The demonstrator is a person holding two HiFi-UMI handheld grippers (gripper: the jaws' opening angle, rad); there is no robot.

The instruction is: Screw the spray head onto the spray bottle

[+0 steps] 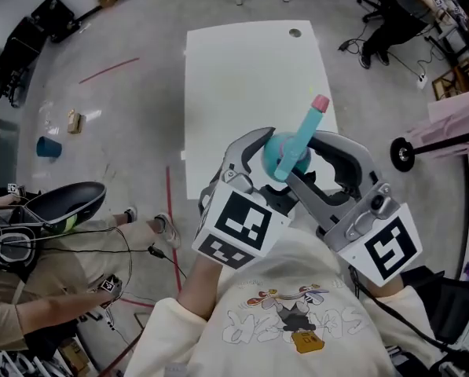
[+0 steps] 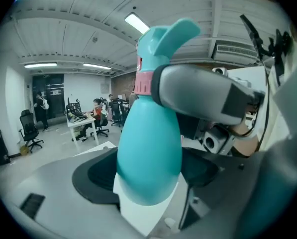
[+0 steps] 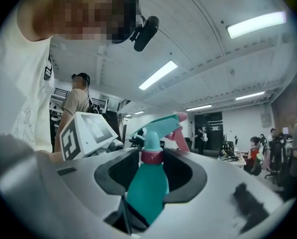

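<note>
The teal spray bottle (image 1: 285, 157), with the spray head (image 1: 309, 120) seated on it, is held tilted above the near end of the white table (image 1: 242, 69). Its body is clamped by the left gripper (image 2: 148, 183). Its pink collar (image 3: 151, 156) is gripped between the right gripper's (image 3: 150, 176) jaws.

I worked in an open-plan, office-like lab: around my white desk (image 1: 242, 77) were bare concrete floor (image 1: 132, 124), wheeled office chairs (image 2: 28, 127), people (image 2: 96, 109) seated at computer desks (image 2: 81, 121), trailing cables (image 1: 150, 250) and ceiling strip lights (image 3: 158, 75).
</note>
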